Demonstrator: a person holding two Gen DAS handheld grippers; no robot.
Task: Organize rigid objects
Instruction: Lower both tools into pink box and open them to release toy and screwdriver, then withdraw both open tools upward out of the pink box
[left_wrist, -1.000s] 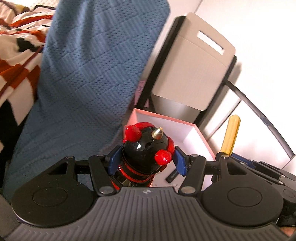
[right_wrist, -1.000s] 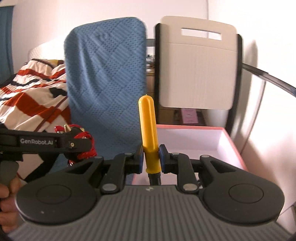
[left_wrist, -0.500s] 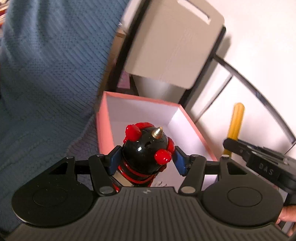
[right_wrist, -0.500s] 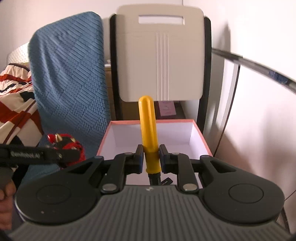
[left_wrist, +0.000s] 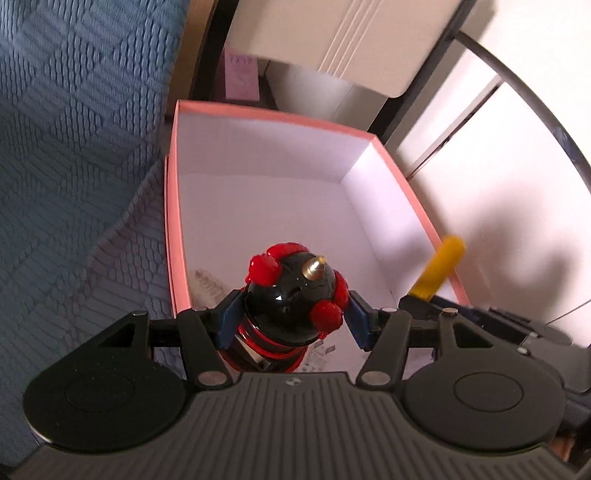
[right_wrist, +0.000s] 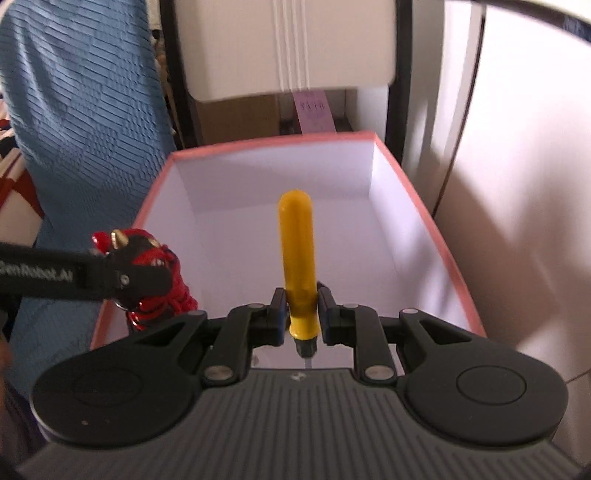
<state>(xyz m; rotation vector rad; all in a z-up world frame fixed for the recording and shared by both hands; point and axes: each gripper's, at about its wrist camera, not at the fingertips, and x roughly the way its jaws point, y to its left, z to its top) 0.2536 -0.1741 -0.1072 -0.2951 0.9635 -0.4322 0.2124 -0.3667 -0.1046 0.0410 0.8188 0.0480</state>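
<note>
The toy (left_wrist: 291, 295), a black ball-headed figure with red knobs and a brass spike, is clamped between the blue pads of the left hand-held gripper (left_wrist: 293, 315), which is closed on its body just under the head. It hangs over the near left corner of the box (left_wrist: 171, 221), above the rim, not yet inside. In the right wrist view the same toy (right_wrist: 155, 273) sits at the box's left wall, near the front.

The yellow handle (right_wrist: 297, 258), which looks like a small screwdriver's, is pinched at its lower collar by the right hand-held gripper (right_wrist: 301, 314), closed tight on it. The handle points out over the middle of the box, with its dark tip back toward the camera. From the left wrist view the handle (left_wrist: 439, 266) crosses the box's right rim.

As for progress, both things are picked up and carried to the box, so the fetching seems done for this pair. What is left is to lower each into the box and let go. The box floor is mostly bare and white; something pale and ridged (left_wrist: 207, 284) lies at its near left, too hidden by the toy to name. Whether more things wait elsewhere cannot be told.
</note>
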